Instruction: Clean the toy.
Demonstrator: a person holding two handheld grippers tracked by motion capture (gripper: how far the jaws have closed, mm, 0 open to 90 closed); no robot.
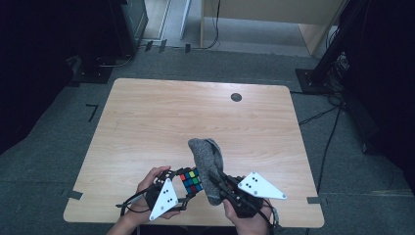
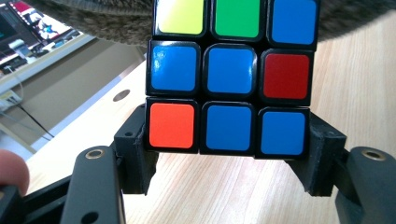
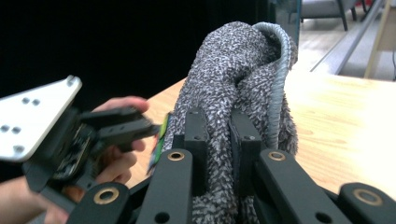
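A scrambled puzzle cube [image 1: 191, 180] is held near the table's front edge, my left gripper [image 1: 182, 188] shut on its two sides. In the left gripper view the cube [image 2: 231, 74] shows mostly blue stickers, pinched between the black fingers [image 2: 136, 154]. A grey fuzzy cloth [image 1: 208, 164] is draped right beside the cube and touches it, and my right gripper [image 1: 219, 185] is shut on it. The right gripper view has both pads [image 3: 198, 140] squeezing a fold of the cloth [image 3: 238, 79], with the left gripper [image 3: 135, 128] and its hand at the left.
The wooden table [image 1: 161, 117] has a small dark round grommet [image 1: 236, 97] at the back right. Beyond the table lie grey carpet, cables [image 1: 323, 115] and dark equipment stands. Both hands come in over the front edge.
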